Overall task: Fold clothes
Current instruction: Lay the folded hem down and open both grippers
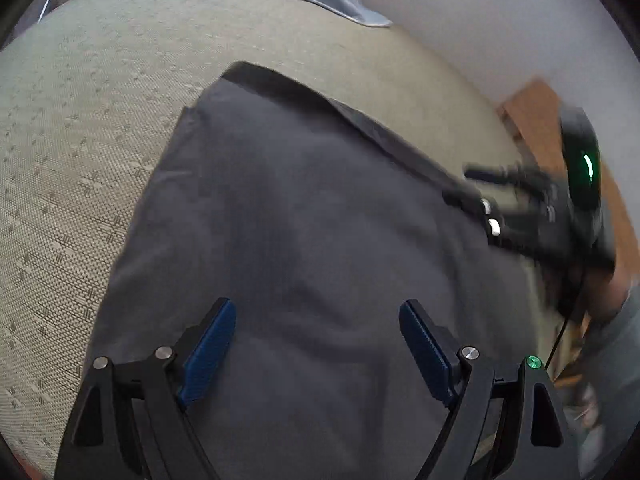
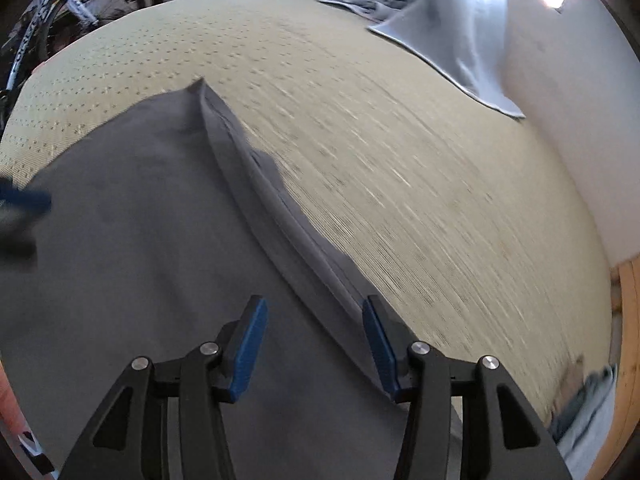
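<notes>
A dark grey garment lies spread on a beige woven mattress. My left gripper hovers open over the garment's near part, nothing between its blue pads. At the garment's right edge the right gripper shows blurred. In the right wrist view the same grey garment fills the lower left, with a folded hem ridge running diagonally. My right gripper is open just above that hem edge, holding nothing. The left gripper's blue tip shows blurred at the far left.
A light blue-grey cloth lies at the mattress's far side against a white wall. A bicycle stands beyond the far left corner. Wooden floor or frame shows at the right. A person's sleeve is at the right.
</notes>
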`<control>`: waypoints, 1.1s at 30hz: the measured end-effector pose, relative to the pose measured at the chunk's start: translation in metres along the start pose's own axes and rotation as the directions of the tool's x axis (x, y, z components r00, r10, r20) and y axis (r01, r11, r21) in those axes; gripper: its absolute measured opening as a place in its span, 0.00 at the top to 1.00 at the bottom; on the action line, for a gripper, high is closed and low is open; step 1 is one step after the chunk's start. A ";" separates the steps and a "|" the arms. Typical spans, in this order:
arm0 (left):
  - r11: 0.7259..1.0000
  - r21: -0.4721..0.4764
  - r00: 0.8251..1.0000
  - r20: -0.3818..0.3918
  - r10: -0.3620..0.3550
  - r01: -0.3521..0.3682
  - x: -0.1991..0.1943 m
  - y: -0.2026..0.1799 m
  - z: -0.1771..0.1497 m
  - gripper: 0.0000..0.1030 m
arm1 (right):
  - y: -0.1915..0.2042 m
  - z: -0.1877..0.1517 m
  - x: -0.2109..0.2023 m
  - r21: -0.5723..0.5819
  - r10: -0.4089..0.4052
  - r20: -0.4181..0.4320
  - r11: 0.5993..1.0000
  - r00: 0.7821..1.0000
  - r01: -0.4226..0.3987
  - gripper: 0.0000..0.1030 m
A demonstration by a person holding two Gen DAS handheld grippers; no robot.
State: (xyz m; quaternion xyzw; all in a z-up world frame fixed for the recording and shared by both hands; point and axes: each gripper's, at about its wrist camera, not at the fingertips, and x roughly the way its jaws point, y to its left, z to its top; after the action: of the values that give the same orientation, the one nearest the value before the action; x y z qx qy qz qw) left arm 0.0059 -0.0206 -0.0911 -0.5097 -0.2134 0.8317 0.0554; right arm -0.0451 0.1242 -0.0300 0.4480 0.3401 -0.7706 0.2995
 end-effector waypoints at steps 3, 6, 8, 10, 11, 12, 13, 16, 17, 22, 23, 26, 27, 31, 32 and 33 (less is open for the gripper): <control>0.998 0.040 0.999 -0.004 0.041 -0.040 -0.007 -0.006 -0.015 0.16 | 0.010 0.016 0.014 -0.039 -0.009 -0.032 0.999 0.999 0.007 0.49; 0.998 0.039 0.998 0.006 0.055 -0.055 -0.012 -0.005 -0.026 0.16 | 0.020 0.033 0.028 -0.078 -0.018 -0.064 0.997 0.998 0.013 0.49; 0.996 0.061 0.997 0.005 0.072 -0.072 -0.011 -0.001 -0.020 0.16 | 0.023 0.041 0.037 -0.105 -0.038 -0.083 0.994 0.996 0.029 0.49; 0.994 0.074 0.997 0.006 0.080 -0.081 -0.012 -0.003 -0.022 0.16 | 0.019 0.047 0.041 -0.131 -0.087 -0.090 0.988 0.992 0.075 0.49; 0.993 0.078 0.997 0.007 0.083 -0.083 -0.012 -0.004 -0.023 0.16 | 0.012 0.050 0.039 -0.134 -0.132 -0.083 0.984 0.988 0.120 0.49; 0.993 0.082 0.996 0.007 0.085 -0.085 -0.012 -0.005 -0.024 0.16 | 0.003 0.055 0.035 -0.116 -0.215 -0.057 0.971 0.975 0.207 0.49; 0.993 0.080 0.997 0.007 0.082 -0.082 -0.012 -0.004 -0.024 0.16 | -0.004 0.060 0.032 -0.090 -0.264 -0.039 0.962 0.964 0.260 0.49; 0.994 0.074 0.997 0.006 0.078 -0.078 -0.013 -0.001 -0.024 0.16 | -0.030 0.067 0.006 0.079 -0.297 0.021 0.952 0.955 0.295 0.49; 0.994 0.073 0.997 0.006 0.077 -0.077 -0.013 0.001 -0.024 0.16 | -0.033 0.066 0.000 0.103 -0.280 0.031 0.956 0.960 0.275 0.49; 0.997 0.049 0.998 0.015 0.059 -0.060 -0.008 0.000 -0.021 0.16 | -0.021 0.055 -0.016 0.105 -0.241 0.045 0.966 0.970 0.235 0.49; 0.998 0.035 0.999 0.020 0.049 -0.050 -0.008 0.001 -0.018 0.16 | -0.018 0.051 -0.022 0.118 -0.226 0.055 0.969 0.973 0.218 0.49; 0.999 -0.010 0.997 0.057 0.042 -0.041 -0.023 0.012 -0.018 0.16 | -0.004 0.027 -0.045 0.186 -0.181 0.095 0.969 0.979 0.161 0.46; 0.999 -0.036 0.997 0.068 0.037 -0.035 -0.030 0.018 -0.019 0.16 | 0.002 0.019 -0.052 0.213 -0.166 0.110 0.967 0.980 0.140 0.45; 0.978 -0.209 0.995 0.100 0.000 0.021 -0.053 0.051 -0.032 0.16 | 0.029 -0.012 -0.075 0.291 -0.112 0.166 0.955 0.980 0.060 0.36; 0.968 -0.249 0.994 0.107 -0.010 0.036 -0.059 0.060 -0.037 0.16 | 0.036 -0.018 -0.081 0.301 -0.100 0.177 0.953 0.979 0.042 0.35; 0.956 -0.289 0.993 0.114 -0.020 0.052 -0.065 0.068 -0.043 0.16 | 0.044 -0.024 -0.087 0.306 -0.088 0.188 0.952 0.978 0.027 0.35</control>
State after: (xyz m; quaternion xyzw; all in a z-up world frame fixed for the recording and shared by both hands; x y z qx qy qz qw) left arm 0.0823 -0.0896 -0.0824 -0.4617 -0.3456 0.8167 -0.0169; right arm 0.0363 0.1308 0.0275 0.3989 0.1998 -0.8629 0.2375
